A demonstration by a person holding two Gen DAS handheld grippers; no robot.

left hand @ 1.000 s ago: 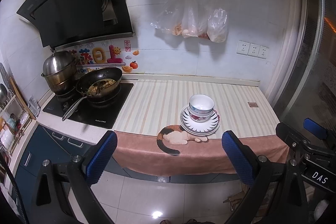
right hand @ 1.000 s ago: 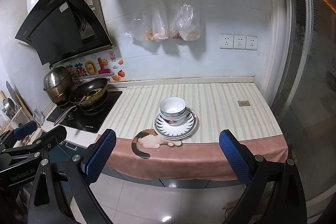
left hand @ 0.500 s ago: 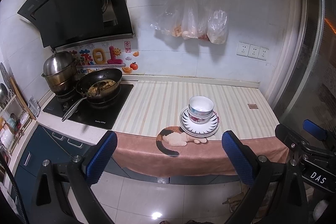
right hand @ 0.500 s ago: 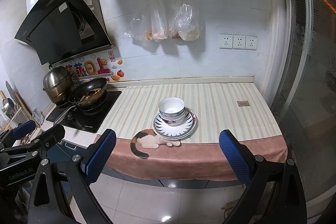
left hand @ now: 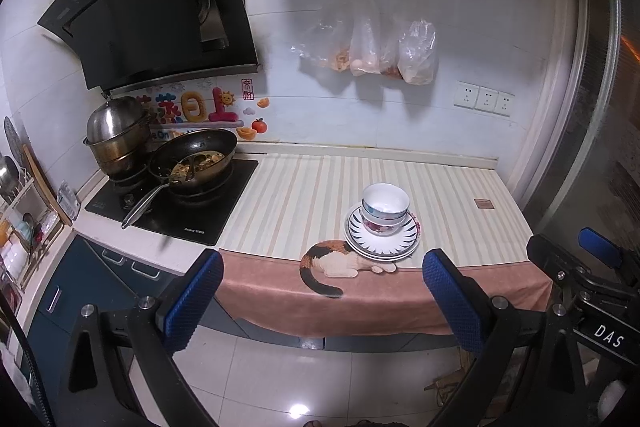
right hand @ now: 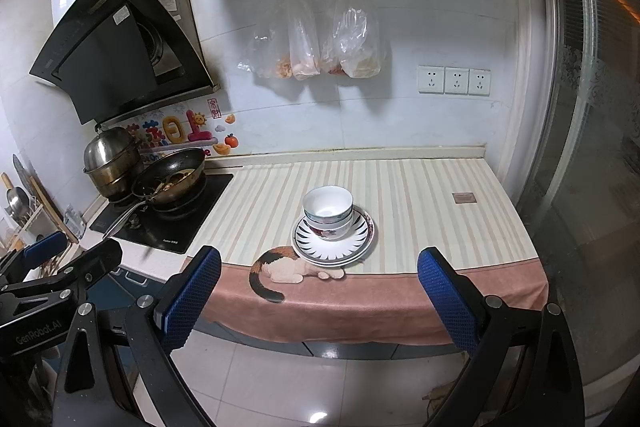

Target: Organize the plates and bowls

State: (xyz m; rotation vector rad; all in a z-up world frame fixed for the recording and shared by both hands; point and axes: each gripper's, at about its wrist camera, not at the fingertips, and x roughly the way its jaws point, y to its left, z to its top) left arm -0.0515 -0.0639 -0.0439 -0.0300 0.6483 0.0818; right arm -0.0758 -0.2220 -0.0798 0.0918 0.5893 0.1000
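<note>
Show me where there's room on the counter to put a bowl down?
The striped cloth is bare to the right of the stacked white bowls on black-patterned plates, up to a small brown label. It is also bare between the stack and the black stove top. The stove is crowded: a black frying pan and a steel pot.

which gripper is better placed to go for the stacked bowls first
Right, marginally. In its view the bowls sit nearly centred ahead of the open right gripper; the open left gripper sees them off to its right. Both remain short of the counter.
</note>
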